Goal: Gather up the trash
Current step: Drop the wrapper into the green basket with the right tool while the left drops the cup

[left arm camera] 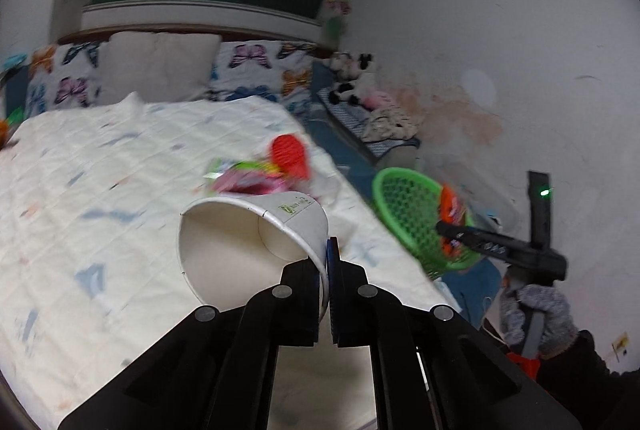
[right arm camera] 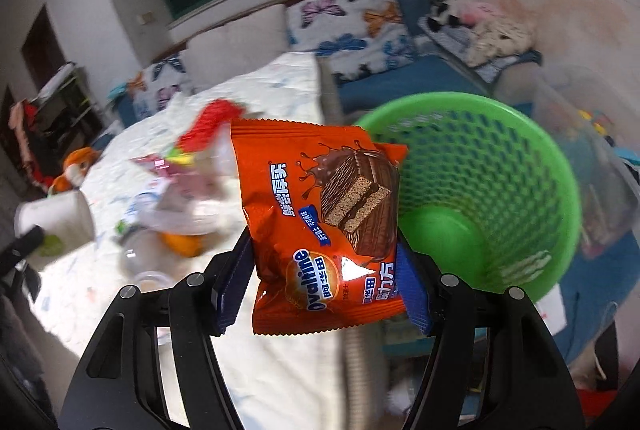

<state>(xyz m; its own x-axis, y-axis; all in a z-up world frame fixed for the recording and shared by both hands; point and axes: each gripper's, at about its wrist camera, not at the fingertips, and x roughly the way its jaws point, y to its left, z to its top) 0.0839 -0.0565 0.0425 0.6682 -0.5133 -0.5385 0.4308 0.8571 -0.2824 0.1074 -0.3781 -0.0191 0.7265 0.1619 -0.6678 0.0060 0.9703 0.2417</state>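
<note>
From my left wrist, my left gripper (left arm camera: 328, 270) is clamped on the rim of the paper cup (left arm camera: 256, 242), above the bed (left arm camera: 120, 169); I should keep it pinched and carry it toward the green basket (left arm camera: 416, 222).

From my right wrist, my right gripper (right arm camera: 320, 270) is clamped on the orange snack wrapper (right arm camera: 320, 213), just before the basket (right arm camera: 500, 189); better I release only over its mouth

Left gripper (left arm camera: 329, 270) jaws pinched together; right gripper (right arm camera: 320, 270) jaws clamped.
</note>
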